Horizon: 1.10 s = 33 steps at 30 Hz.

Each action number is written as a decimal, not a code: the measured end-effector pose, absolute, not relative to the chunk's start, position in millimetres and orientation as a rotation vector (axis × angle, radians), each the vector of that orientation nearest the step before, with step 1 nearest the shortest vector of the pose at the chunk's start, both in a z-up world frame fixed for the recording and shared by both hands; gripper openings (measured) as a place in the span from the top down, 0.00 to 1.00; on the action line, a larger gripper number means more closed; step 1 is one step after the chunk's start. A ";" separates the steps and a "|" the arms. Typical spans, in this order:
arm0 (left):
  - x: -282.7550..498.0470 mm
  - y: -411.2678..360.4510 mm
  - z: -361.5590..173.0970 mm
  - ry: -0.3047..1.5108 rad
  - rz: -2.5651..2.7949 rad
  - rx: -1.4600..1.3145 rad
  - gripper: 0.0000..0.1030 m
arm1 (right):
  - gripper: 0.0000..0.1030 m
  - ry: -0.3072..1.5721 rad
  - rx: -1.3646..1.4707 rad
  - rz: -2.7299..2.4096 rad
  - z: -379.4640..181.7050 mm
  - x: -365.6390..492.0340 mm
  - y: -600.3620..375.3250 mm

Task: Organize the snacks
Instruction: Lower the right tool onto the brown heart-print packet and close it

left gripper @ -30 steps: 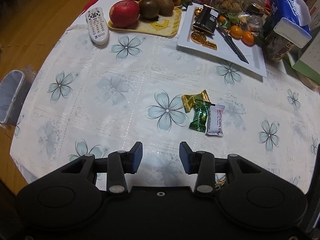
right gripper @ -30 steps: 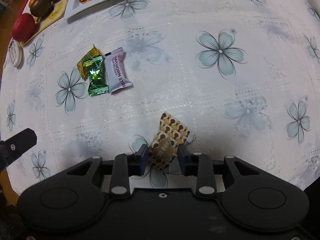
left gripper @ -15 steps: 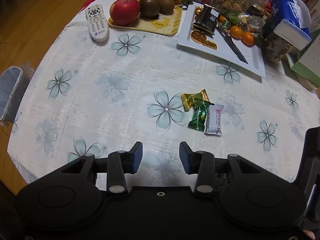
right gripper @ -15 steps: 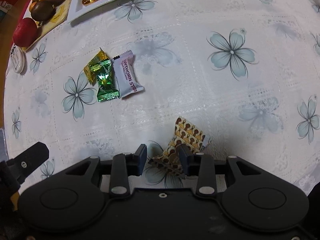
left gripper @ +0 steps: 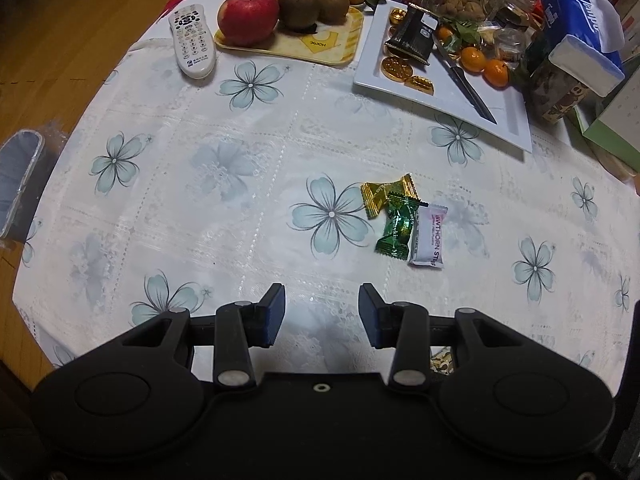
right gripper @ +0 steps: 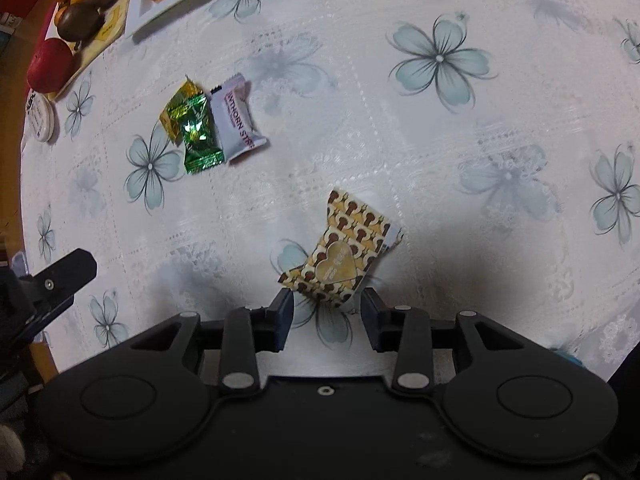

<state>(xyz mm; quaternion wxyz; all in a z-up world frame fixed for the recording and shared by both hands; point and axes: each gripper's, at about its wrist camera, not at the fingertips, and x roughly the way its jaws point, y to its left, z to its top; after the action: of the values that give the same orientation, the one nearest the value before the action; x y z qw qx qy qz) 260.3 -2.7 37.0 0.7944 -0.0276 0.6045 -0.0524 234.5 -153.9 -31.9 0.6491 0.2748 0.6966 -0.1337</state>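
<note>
Three wrapped candies lie together on the flowered tablecloth: a gold one [left gripper: 386, 196], a green one [left gripper: 397, 226] and a white one [left gripper: 429, 237]. They also show in the right wrist view: gold [right gripper: 176, 108], green [right gripper: 199, 136], white [right gripper: 236, 120]. A brown-and-gold patterned candy [right gripper: 344, 252] with a heart label lies just in front of my right gripper [right gripper: 326, 310], whose jaws stand open on either side of its near end. My left gripper [left gripper: 322, 312] is open and empty, below and left of the three candies.
A white rectangular plate [left gripper: 508, 116] at the back holds gold coins, a black packet, a knife and mandarins. A yellow tray [left gripper: 320, 46] holds an apple and kiwis. A remote [left gripper: 192, 42] lies at the left. Tissue boxes and jars stand at the back right.
My right gripper has opened and pulled back from the patterned candy, which now lies free on the cloth. The left gripper has shifted only slightly.
</note>
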 end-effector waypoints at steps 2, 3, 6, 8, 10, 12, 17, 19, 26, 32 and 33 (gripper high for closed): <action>260.7 -1.9 36.7 1.301 -0.113 -0.061 0.52 | 0.61 1.591 0.653 -0.289 -38.0 238.2 -150.9; 260.9 -1.1 37.0 1.302 -0.113 -0.062 0.52 | 0.61 1.580 0.650 -0.287 -39.2 242.0 -148.2; 260.9 1.7 39.1 1.297 -0.113 -0.071 0.52 | 0.62 1.526 0.560 -0.308 -36.4 251.9 -139.8; 261.4 2.8 40.3 1.296 -0.113 -0.077 0.52 | 0.63 1.499 0.476 -0.327 -32.3 254.5 -133.9; 262.0 4.0 41.0 1.296 -0.114 -0.085 0.52 | 0.63 1.486 0.444 -0.329 -29.6 251.5 -134.6; 262.1 3.7 41.3 1.295 -0.116 -0.090 0.52 | 0.63 1.484 0.465 -0.347 -26.1 243.4 -139.7; 259.6 -2.2 40.5 1.297 -0.127 -0.078 0.52 | 0.60 1.445 0.510 -0.445 -21.0 231.8 -156.1; 258.3 -4.4 39.1 1.299 -0.130 -0.067 0.52 | 0.60 1.457 0.543 -0.463 -24.7 237.7 -160.3; 258.1 -4.1 39.0 1.301 -0.131 -0.069 0.52 | 0.58 1.477 0.706 -0.526 -42.9 258.9 -177.3; 259.6 -3.1 38.1 1.306 -0.129 -0.084 0.52 | 0.59 1.488 0.698 -0.515 -48.8 264.6 -177.3; 260.1 -3.0 37.4 1.310 -0.129 -0.086 0.52 | 0.59 1.484 0.723 -0.523 -49.7 262.7 -180.6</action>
<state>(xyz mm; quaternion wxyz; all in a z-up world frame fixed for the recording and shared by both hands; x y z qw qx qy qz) 260.1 -3.0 37.4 0.7903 -0.0401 0.6085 -0.0598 262.7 -180.6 -49.7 0.6479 0.3179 0.6528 -0.2301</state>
